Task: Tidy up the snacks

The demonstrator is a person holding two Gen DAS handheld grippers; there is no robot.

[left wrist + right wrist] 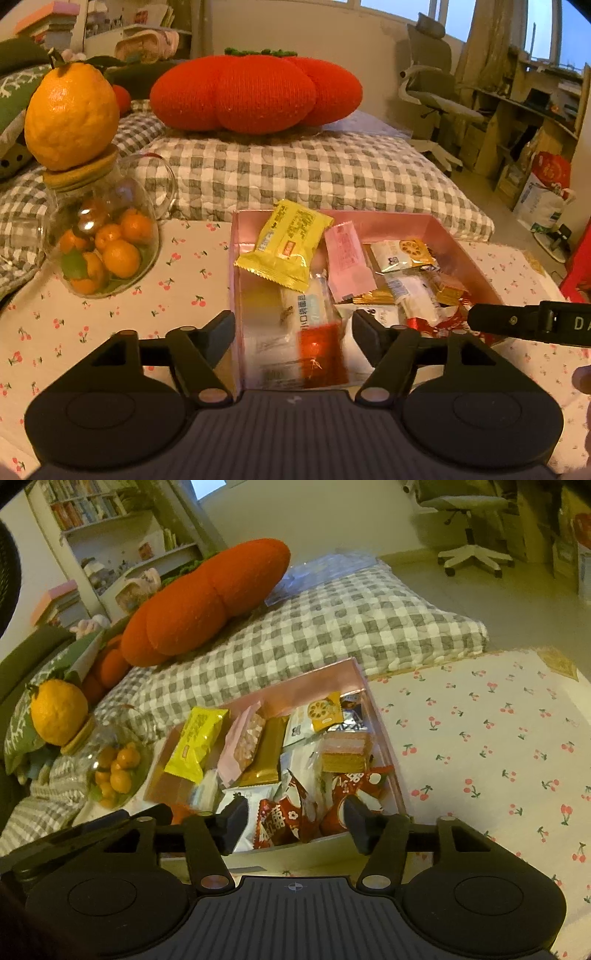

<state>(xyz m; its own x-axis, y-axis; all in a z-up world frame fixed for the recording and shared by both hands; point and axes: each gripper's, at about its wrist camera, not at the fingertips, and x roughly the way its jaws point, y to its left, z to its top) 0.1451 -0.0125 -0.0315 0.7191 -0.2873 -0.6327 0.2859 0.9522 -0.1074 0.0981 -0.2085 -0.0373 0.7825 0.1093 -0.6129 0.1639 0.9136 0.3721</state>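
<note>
Snacks in crinkly wrappers fill a shallow pink cardboard box (436,221) that sits on a white cloth printed with small red cherries (480,746). A yellow foil packet (286,243) leans against the box's far left corner, a pale pink sachet (349,260) lies beside it, and red-and-white wrapped sweets (288,819) crowd the near end.

Left of the box stands a clear glass jar of small oranges (101,247), its wooden lid carrying a large orange citrus fruit (72,114). Behind the cloth lies a grey-and-white checked quilt (295,173) with a knitted red pumpkin-shaped cushion (255,92) on it. A grey office chair (432,88) stands farther back.

The left gripper (293,326) is spread wide over the box's near left part, holding nothing. The right gripper (295,818) is likewise spread, empty, above the red sweets.
</note>
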